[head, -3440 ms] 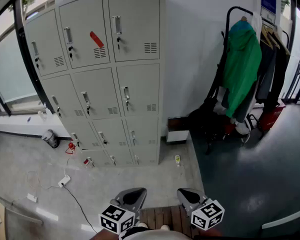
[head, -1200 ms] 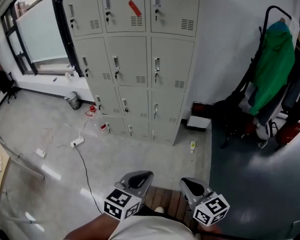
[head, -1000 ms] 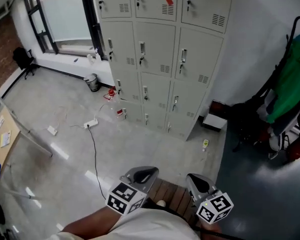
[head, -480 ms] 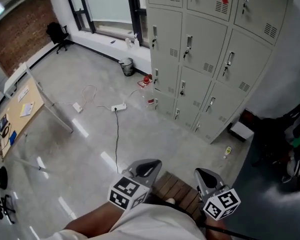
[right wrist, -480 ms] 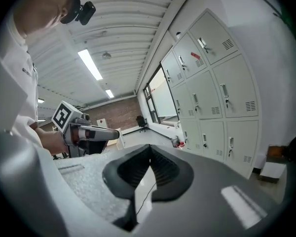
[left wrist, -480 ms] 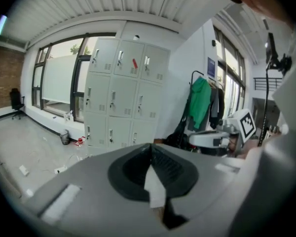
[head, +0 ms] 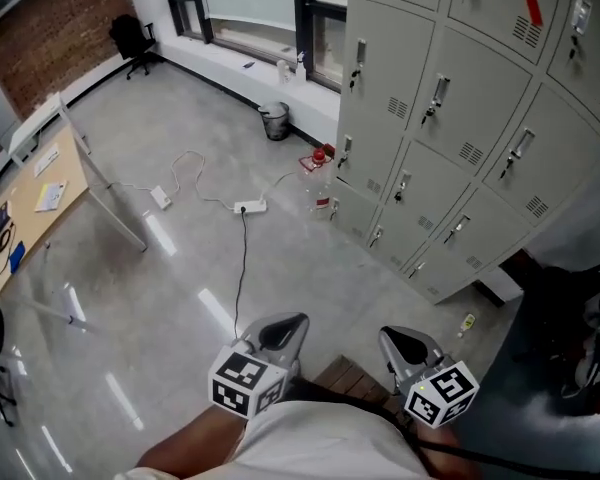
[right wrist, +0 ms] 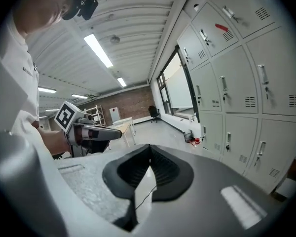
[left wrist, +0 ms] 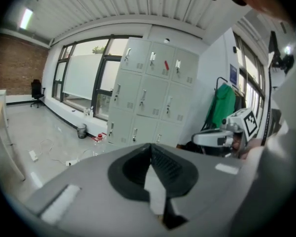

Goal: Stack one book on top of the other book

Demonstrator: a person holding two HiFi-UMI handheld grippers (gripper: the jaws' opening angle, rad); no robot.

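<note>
Holding nothing, my left gripper (head: 280,330) and my right gripper (head: 408,346) sit side by side at six o'clock in the head view. Each has its jaws pressed together, tip against tip, as each gripper's own view shows plainly. Both point out over a shiny grey floor (head: 170,268), with a slatted wooden board (head: 346,376) low between them and my white sleeve (head: 320,446) beneath. A bank of grey lockers (head: 460,138) fills the one to three o'clock part of the head view, one door bearing a red tag (head: 531,4). At their foot, around twelve o'clock from my grippers, stand a small bin (head: 274,120) and a red-topped bottle (head: 324,156). Nearer to me, a white power strip (head: 250,207) lies on the floor with a black cable (head: 242,268) running from it toward six o'clock. At nine o'clock a pale wooden surface (head: 30,223), well apart from both grippers, carries some flat papers (head: 48,196) or the like; whether any of them is a book I cannot tell. A black chair (head: 132,36) stands at eleven o'clock by the brick wall (head: 55,23). In the left gripper view a green coat (left wrist: 222,107) hangs at three o'clock beside the lockers, with my right gripper in front of it.
</note>
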